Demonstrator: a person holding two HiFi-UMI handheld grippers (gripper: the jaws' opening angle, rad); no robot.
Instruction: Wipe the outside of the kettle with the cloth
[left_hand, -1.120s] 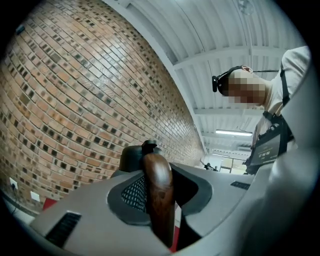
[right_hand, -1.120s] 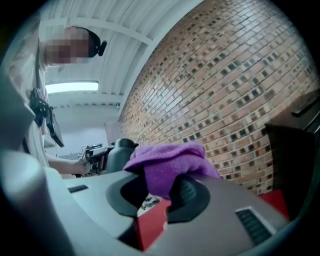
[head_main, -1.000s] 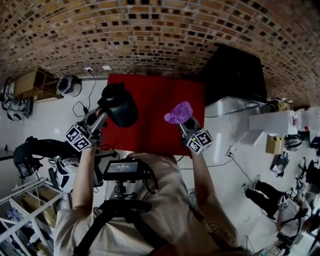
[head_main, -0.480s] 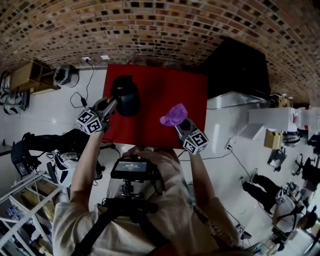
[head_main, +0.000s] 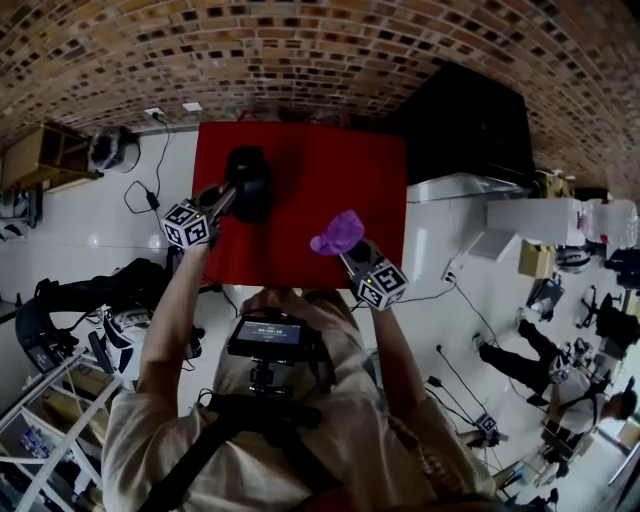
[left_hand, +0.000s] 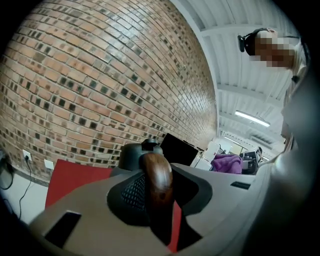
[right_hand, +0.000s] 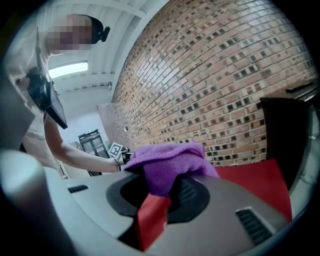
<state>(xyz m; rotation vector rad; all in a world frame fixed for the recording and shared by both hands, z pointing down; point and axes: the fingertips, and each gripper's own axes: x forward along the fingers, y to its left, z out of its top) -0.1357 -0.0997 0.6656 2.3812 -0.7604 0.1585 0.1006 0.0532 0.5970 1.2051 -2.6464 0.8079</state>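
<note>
The black kettle (head_main: 250, 185) is over the left half of the red table (head_main: 310, 190), towards that table's far edge. No view shows whether its base touches the red surface. In the left gripper view its dark body and lid knob rise just behind its brown wooden handle (left_hand: 156, 180). The left gripper (head_main: 227, 195) reaches in from the table's left side, and its jaws are clamped on that handle, which stands upright between the two dark pads. The gripper's marker cube (head_main: 190, 223) hangs off the table's left edge, over the white floor (head_main: 90, 220).

The purple cloth (head_main: 338, 231) is bunched over the near half of the table, right of the kettle and well apart from it. The right gripper (head_main: 349, 250) has its jaws closed on the cloth, which spills up and over the jaw tips. Its marker cube (head_main: 377, 284) sits at the table's near edge.

Behind the table runs a brick wall (head_main: 320, 50). A black cabinet (head_main: 465, 125) stands just beside the table's right side. A wooden shelf (head_main: 45, 155) stands well off to the table's left, against the same wall.
</note>
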